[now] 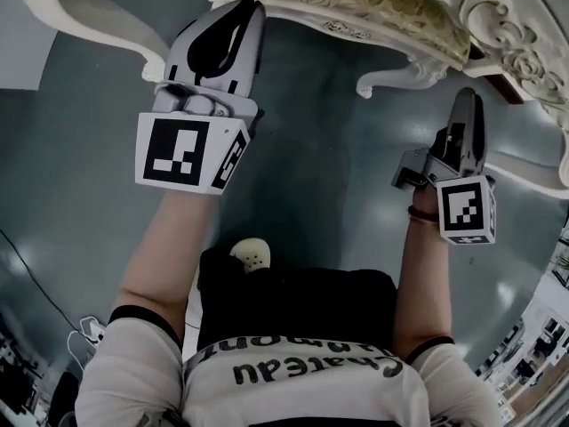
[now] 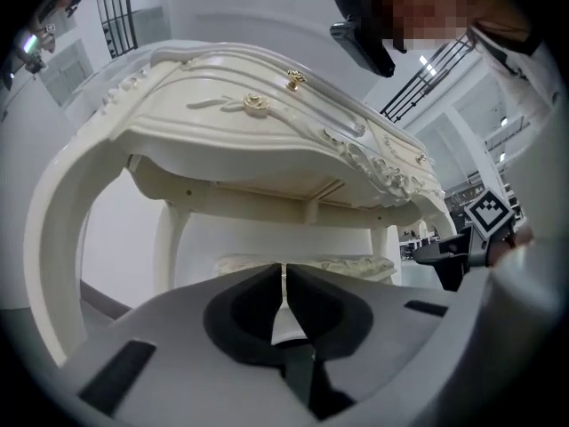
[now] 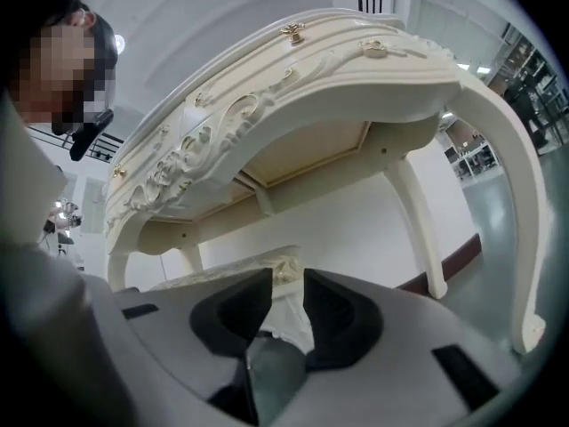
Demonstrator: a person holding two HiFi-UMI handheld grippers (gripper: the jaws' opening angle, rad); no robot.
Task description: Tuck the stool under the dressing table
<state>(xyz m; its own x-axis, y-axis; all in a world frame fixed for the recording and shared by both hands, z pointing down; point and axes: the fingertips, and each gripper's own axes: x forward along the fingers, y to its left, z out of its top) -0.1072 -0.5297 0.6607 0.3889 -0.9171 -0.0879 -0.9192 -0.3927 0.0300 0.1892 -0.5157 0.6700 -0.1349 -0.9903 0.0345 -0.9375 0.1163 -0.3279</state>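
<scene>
The stool (image 1: 356, 3), with a gold patterned cushion and cream carved legs, stands at the top of the head view, partly under the cream dressing table (image 1: 524, 60). My left gripper (image 1: 242, 9) points level at the stool's near left edge; its jaws are shut with nothing between them. The left gripper view shows those tips (image 2: 284, 269) meeting in front of the stool's cushion (image 2: 356, 265), under the table (image 2: 267, 140). My right gripper (image 1: 467, 96) hangs by the stool's right corner. Its jaws (image 3: 286, 278) stand narrowly open, and the stool's carved corner (image 3: 284, 268) shows through the gap.
A curved leg of the table (image 1: 98, 20) comes down at the far left, another (image 3: 520, 203) at the right of the right gripper view. Grey floor (image 1: 329, 176) lies between me and the stool. Cables (image 1: 89, 327) trail at the lower left.
</scene>
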